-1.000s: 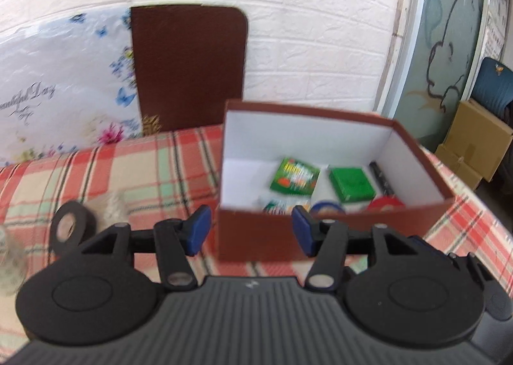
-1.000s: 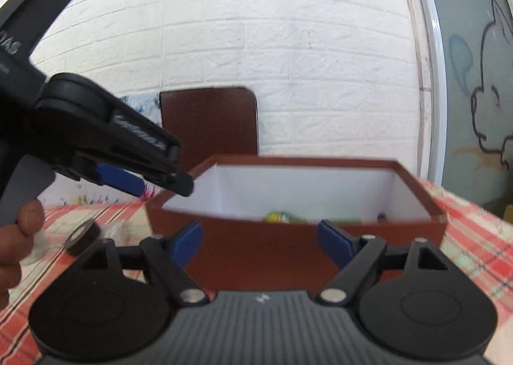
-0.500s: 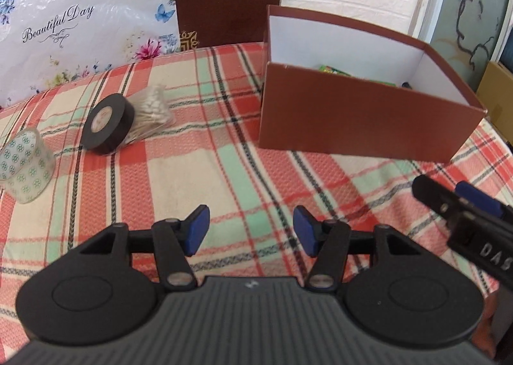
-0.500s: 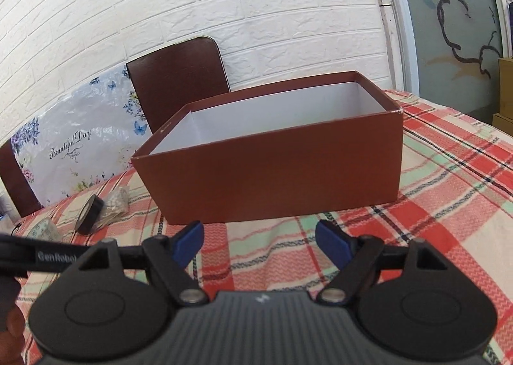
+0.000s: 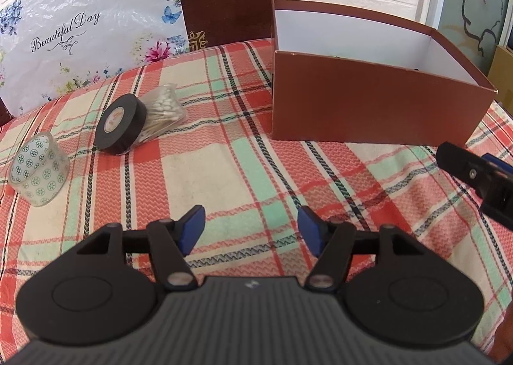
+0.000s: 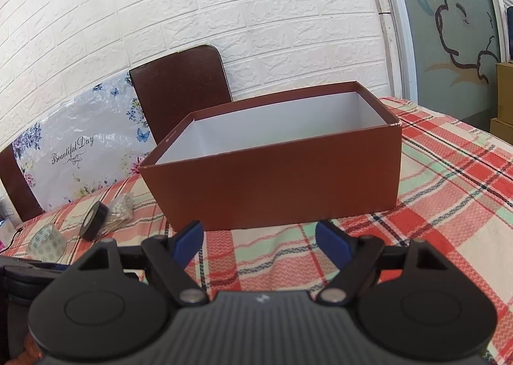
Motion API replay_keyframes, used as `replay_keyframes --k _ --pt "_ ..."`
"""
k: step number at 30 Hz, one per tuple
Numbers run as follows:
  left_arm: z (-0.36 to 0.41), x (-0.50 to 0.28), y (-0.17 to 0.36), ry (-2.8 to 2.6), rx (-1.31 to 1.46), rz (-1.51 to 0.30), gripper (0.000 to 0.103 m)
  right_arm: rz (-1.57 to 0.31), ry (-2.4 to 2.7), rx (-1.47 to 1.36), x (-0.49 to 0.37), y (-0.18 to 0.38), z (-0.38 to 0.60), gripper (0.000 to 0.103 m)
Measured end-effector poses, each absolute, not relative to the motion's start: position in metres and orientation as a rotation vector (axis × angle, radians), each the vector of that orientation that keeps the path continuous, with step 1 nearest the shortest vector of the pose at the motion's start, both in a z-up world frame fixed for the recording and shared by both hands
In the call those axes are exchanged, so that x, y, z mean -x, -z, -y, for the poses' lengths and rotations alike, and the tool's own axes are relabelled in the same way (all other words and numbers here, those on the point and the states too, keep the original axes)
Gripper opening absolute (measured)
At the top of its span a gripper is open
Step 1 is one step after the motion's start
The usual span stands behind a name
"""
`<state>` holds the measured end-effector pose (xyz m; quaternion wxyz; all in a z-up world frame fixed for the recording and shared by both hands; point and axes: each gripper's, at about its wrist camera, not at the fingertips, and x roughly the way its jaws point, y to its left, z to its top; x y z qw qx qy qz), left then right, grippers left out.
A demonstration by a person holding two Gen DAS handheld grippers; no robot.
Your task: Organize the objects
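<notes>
One brown box (image 5: 368, 108) sits on the plaid tablecloth (image 5: 224, 172), open top, contents not visible. Three loose items lie to its left: one black tape roll (image 5: 120, 123) leaning on one bag of cotton swabs (image 5: 163, 111), plus one clear patterned tape roll (image 5: 38, 169) further left. Left gripper (image 5: 251, 233): jaws have just been widening, nothing between them. Right gripper (image 6: 259, 241): jaws apart, nothing in them, facing the box.

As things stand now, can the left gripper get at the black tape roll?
Probably yes: the left gripper is open and empty, and only bare tablecloth lies between it and the black tape roll.
</notes>
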<state>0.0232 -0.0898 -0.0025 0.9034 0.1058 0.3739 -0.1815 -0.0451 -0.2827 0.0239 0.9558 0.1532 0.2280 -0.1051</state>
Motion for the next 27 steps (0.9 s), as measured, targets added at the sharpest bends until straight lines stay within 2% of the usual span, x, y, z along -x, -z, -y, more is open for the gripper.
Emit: replay_keyframes --k 5,13,21,27 --pt "0.09 -0.022 0.004 0.372 -0.225 -0.765 0.068 -0.456 0.224 -0.318 0.046 -0.026 0.287 0.08" --pt "0.086 -0.024 0.007 0.345 -0.225 -0.756 0.085 -0.48 0.231 -0.323 0.042 -0.021 0.288 0.085" --pt "0.066 -0.035 0.009 0.344 -0.193 -0.735 0.086 -0.522 0.209 -0.309 0.036 -0.011 0.28 0.088" --pt "0.004 -0.086 -0.01 0.184 -0.109 -0.666 0.087 -0.587 0.12 -0.235 0.031 0.005 0.251 0.088"
